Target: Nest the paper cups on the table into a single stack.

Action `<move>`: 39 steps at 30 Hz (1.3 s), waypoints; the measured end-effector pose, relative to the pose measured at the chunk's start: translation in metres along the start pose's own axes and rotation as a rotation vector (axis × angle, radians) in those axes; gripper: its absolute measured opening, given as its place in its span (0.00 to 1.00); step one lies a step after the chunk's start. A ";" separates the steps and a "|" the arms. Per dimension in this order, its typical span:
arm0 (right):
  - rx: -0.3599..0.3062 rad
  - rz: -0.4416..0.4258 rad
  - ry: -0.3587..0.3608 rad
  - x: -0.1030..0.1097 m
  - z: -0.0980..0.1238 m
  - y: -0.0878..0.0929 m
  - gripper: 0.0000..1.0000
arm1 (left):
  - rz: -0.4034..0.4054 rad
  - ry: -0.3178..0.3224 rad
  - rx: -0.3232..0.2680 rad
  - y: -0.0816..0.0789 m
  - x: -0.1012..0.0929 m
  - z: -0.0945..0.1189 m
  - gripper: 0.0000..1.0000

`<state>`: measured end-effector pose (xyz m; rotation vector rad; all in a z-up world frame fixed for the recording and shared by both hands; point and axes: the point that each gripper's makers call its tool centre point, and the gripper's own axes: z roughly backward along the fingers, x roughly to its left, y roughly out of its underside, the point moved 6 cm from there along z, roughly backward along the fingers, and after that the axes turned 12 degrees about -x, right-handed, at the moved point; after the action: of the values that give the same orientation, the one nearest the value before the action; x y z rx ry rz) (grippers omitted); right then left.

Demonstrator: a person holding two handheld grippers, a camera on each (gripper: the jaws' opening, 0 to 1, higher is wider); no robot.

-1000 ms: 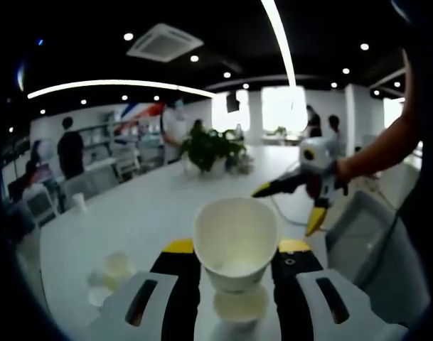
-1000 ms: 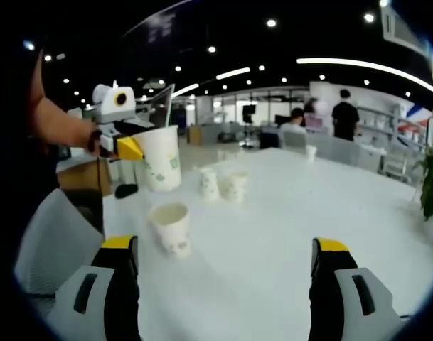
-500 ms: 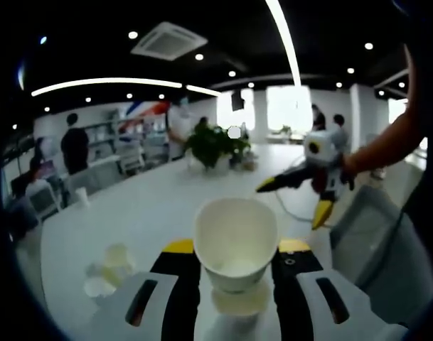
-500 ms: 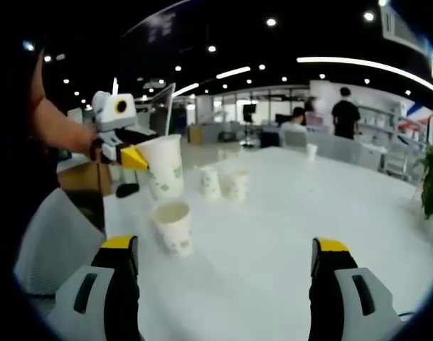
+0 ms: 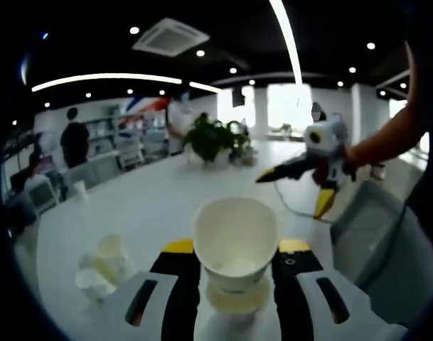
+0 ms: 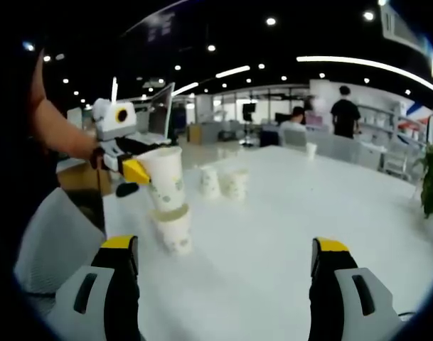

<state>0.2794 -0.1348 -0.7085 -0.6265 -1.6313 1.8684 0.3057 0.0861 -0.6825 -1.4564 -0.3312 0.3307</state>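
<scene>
White paper cup (image 5: 235, 241) sits gripped in our left gripper (image 5: 235, 264), its base entering a second cup (image 6: 175, 229) standing on the surface (image 6: 287, 213). Our right gripper (image 6: 227, 266) hovers with fingers open. Two more cups (image 6: 223, 183) stand beyond.

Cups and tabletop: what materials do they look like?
Held cup in the left gripper and lower cup: likely paper, matte white, faint green print, thin rolled rim. Tabletop: smooth white, soft sheen, probably laminate; can't confirm.
</scene>
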 end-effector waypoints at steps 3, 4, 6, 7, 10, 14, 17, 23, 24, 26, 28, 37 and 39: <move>0.003 -0.002 0.000 0.000 0.000 0.001 1.00 | 0.005 -0.006 -0.001 0.004 0.000 -0.001 0.37; 0.003 -0.001 0.000 0.000 0.000 0.001 1.00 | 0.002 -0.006 -0.002 0.005 0.000 -0.001 0.37; 0.002 -0.003 0.000 0.001 -0.001 0.000 1.00 | 0.001 -0.004 0.000 0.007 0.000 -0.002 0.37; 0.002 -0.002 0.000 0.001 -0.001 0.000 1.00 | 0.001 -0.004 0.007 0.009 0.000 -0.002 0.37; 0.000 -0.003 -0.001 0.001 -0.001 0.000 1.00 | 0.012 -0.010 0.016 0.013 0.001 0.000 0.37; 0.004 -0.004 -0.003 0.002 -0.002 0.001 1.00 | 0.013 -0.011 0.023 0.017 0.000 0.000 0.37; 0.005 -0.004 -0.005 0.003 -0.002 0.001 1.00 | 0.018 -0.008 0.021 0.018 0.000 0.000 0.38; 0.006 -0.004 -0.004 0.004 -0.001 0.001 1.00 | 0.023 0.004 0.037 0.025 -0.002 -0.003 0.38; 0.005 -0.004 -0.004 0.004 -0.001 0.001 1.00 | 0.022 0.005 0.038 0.025 -0.002 -0.003 0.38; 0.006 -0.001 -0.004 0.003 -0.001 0.001 1.00 | 0.025 0.005 0.040 0.027 -0.002 -0.004 0.38; 0.009 0.001 -0.004 0.004 -0.001 0.001 1.00 | 0.029 0.006 0.045 0.030 -0.002 -0.004 0.38; 0.012 0.003 -0.002 0.003 0.001 0.003 1.00 | 0.038 0.007 0.083 0.044 -0.001 -0.004 0.38; 0.014 0.002 -0.003 0.003 0.001 0.003 1.00 | 0.038 0.011 0.091 0.046 -0.002 -0.005 0.38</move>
<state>0.2764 -0.1333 -0.7115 -0.6206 -1.6190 1.8815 0.3053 0.0852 -0.7287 -1.3761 -0.2765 0.3638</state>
